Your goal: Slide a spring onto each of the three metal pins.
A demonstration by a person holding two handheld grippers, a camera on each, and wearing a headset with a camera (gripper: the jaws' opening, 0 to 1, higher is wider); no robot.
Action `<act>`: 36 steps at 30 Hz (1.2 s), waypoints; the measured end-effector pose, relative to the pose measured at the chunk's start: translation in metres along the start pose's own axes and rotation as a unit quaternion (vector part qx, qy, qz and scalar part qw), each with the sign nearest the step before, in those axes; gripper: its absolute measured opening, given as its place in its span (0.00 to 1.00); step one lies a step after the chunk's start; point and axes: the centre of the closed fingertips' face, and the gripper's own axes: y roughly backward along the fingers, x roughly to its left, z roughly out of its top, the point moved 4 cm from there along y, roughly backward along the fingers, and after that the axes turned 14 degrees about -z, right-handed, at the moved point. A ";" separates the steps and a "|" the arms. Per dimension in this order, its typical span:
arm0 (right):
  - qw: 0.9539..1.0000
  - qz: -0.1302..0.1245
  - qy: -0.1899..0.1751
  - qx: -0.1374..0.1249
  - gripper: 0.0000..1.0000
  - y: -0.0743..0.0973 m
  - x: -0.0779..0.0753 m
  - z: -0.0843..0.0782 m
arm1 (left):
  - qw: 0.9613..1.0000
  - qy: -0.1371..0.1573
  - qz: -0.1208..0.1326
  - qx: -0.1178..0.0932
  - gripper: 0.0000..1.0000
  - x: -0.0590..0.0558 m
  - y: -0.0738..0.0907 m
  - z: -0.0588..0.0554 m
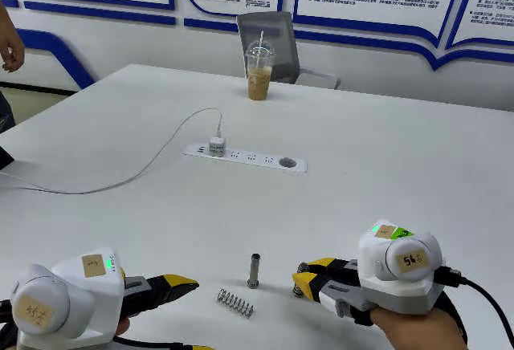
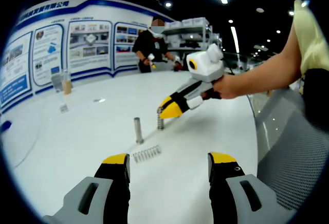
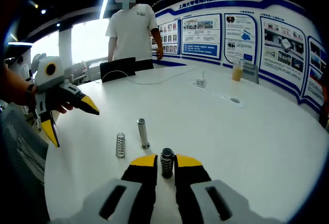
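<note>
1. Yellow-tipped jaws of the right gripper (image 3: 165, 160) are pinched onto an upright coil (image 3: 167, 166) standing on the white table (image 3: 247, 147). To me it looks like a spring already seated on its pin, though any pin inside is hidden.
2. Opposite, the left gripper (image 2: 168, 158) hangs with its jaws wide apart and nothing between them, pointed at the loose spring (image 2: 147, 154) lying flat just ahead.
3. Just beyond that spring the bare pin (image 2: 138, 130) stands upright, not touching it.
4. My reading is that one pin is dressed and the bare one comes next. The left jaws must close on the loose spring, tip it upright and lower it over the pin's top without toppling it.
5. From the right gripper view I can count the coil's turns. In the head view the jaw tips half cover it, but that view adds a power strip (image 1: 245, 157) and a drink cup (image 1: 259, 77) farther off.
</note>
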 end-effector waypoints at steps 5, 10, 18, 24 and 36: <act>1.000 -0.001 0.002 0.006 0.15 0.002 -0.001 -0.004 | 1.000 -0.001 -0.001 -0.001 0.63 0.000 -0.001 0.001; 1.000 -0.003 0.003 0.009 0.16 0.006 -0.002 -0.007 | 1.000 -0.002 -0.001 -0.001 0.63 0.000 -0.001 0.001; 1.000 0.002 0.004 0.016 0.16 0.016 0.005 -0.017 | 1.000 -0.003 -0.001 -0.003 0.63 0.000 -0.001 0.002; 1.000 0.014 0.005 0.019 0.17 0.020 0.017 -0.020 | 1.000 -0.004 -0.002 -0.003 0.63 0.000 -0.001 0.003; 0.998 0.053 0.014 0.012 0.18 0.012 0.048 -0.013 | 1.000 -0.005 0.000 -0.004 0.63 0.000 0.000 0.004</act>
